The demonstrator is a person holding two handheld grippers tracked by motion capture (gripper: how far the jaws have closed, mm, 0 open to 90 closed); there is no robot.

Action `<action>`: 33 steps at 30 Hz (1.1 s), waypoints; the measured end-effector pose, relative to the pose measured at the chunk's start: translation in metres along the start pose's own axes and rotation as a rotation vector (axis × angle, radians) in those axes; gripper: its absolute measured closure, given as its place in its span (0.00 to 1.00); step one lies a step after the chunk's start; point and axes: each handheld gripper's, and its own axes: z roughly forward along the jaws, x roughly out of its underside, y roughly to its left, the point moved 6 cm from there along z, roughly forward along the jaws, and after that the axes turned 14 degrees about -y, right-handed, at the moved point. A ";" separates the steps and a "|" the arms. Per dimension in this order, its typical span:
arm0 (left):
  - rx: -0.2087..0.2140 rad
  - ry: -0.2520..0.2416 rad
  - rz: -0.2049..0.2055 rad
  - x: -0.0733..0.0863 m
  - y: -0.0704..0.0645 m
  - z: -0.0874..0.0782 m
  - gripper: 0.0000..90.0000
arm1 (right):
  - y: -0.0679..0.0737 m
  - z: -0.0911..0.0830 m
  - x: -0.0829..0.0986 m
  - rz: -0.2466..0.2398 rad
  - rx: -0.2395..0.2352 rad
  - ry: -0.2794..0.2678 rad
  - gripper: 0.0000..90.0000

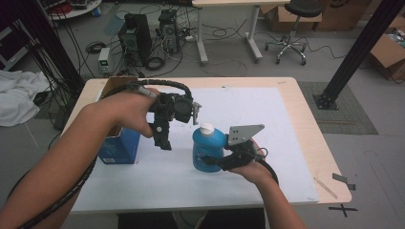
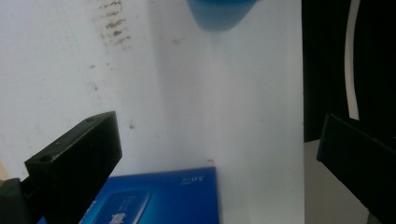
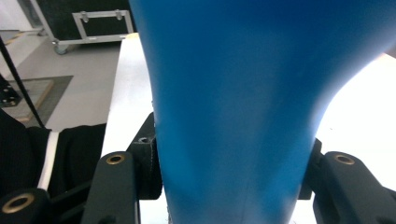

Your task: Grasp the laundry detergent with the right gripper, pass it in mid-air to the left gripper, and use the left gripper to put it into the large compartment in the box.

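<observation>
A blue bottle (image 1: 206,150) with a white cap (image 1: 207,128) stands upright on the white mat (image 1: 248,119). My right gripper (image 1: 217,162) is shut on the bottle's lower body from the near right side. In the right gripper view the bottle (image 3: 233,93) sits squeezed between both jaws of that gripper (image 3: 231,161). My left gripper (image 1: 163,139) hangs open above the mat, jaws pointing down, between the bottle and a blue box (image 1: 119,147). In the left gripper view its jaws (image 2: 217,133) stand wide apart with nothing between them, above the box (image 2: 159,196) and mat, with the bottle (image 2: 222,11) at the top edge.
The blue box stands at the mat's left edge with open brown flaps (image 1: 114,86) on top. The wooden table (image 1: 310,138) shows bare around the mat. Beyond the table are computer towers (image 1: 136,38), cables, a stool (image 1: 293,28) and a black post (image 1: 353,52).
</observation>
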 end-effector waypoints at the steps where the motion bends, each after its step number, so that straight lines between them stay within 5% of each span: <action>1: 0.003 -0.001 0.003 -0.001 -0.001 0.002 0.00 | 0.001 0.006 0.000 -0.001 -0.008 -0.006 0.50; 22: 0.021 0.014 -0.008 -0.003 -0.019 0.016 0.00 | 0.015 0.062 -0.004 -0.026 -0.114 -0.012 0.50; 33: 0.027 0.032 -0.038 0.000 -0.021 0.024 0.01 | 0.017 0.078 -0.008 -0.033 -0.128 -0.018 0.50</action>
